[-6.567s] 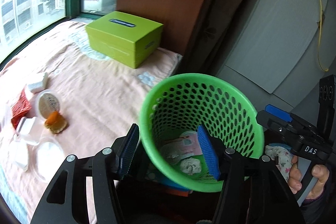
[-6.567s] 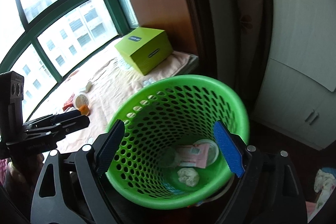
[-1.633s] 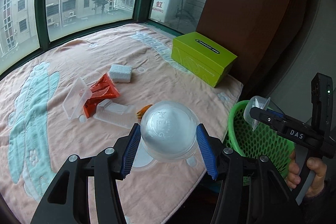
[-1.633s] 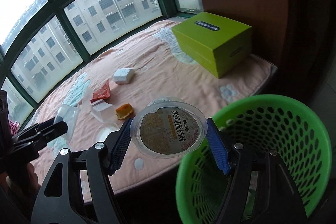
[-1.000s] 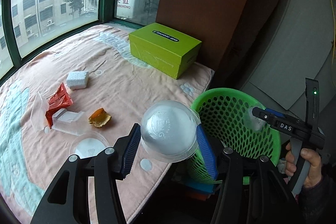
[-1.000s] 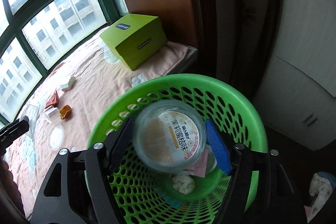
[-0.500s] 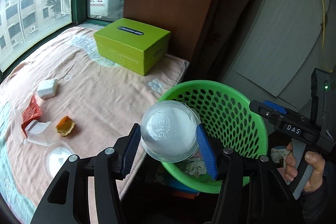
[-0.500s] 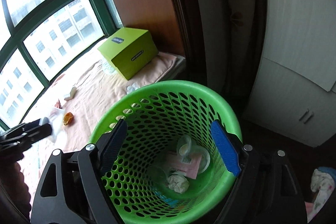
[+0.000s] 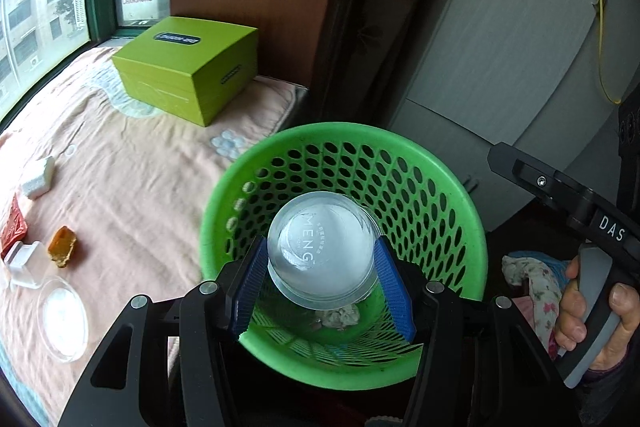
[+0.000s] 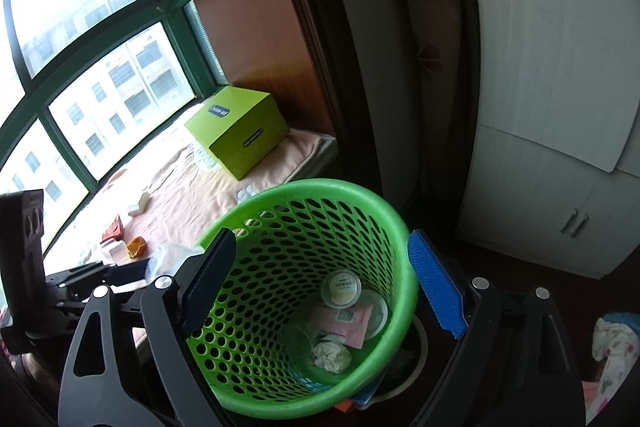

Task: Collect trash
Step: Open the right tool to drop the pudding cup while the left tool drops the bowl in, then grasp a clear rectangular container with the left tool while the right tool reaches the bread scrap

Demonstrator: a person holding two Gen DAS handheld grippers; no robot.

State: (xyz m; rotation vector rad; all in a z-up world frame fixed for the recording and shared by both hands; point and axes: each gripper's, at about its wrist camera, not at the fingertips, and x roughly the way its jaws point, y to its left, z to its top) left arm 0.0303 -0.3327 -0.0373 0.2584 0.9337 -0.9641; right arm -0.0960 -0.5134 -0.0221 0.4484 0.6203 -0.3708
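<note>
The left gripper (image 9: 322,283) has its blue pads pressed on either side of a clear round plastic cup (image 9: 322,251), whose pale face, printed with faint letters, is turned to the camera; the cup hangs over the open mouth of the green perforated basket (image 9: 452,195), inside its rim as the left wrist view frames it. The right gripper (image 10: 320,283) holds nothing — its jaws are opening wide, one dark pad and one blue pad standing to either side of the basket's rim, with only the basket's hollow between them. Down in the basket lie a small lidded tub (image 10: 341,287) with a printed label, a pink packet (image 10: 344,319), a clear lid (image 10: 376,311) and a crumpled white tissue (image 10: 331,355). Beside the basket runs a ledge covered by a peach blanket (image 9: 132,179). On it, well apart from the basket, sit an orange scrap (image 9: 62,247), a clear round lid (image 9: 62,319), a white plastic tray (image 9: 22,263), a red wrapper (image 9: 11,231) and a white foam block (image 9: 38,179) — all loose on the cloth. Farther back, against a brown panel, stands a lime-green box (image 9: 188,67). A hand (image 9: 592,323) grips the right gripper's grey handle at the edge of the left wrist view.
</note>
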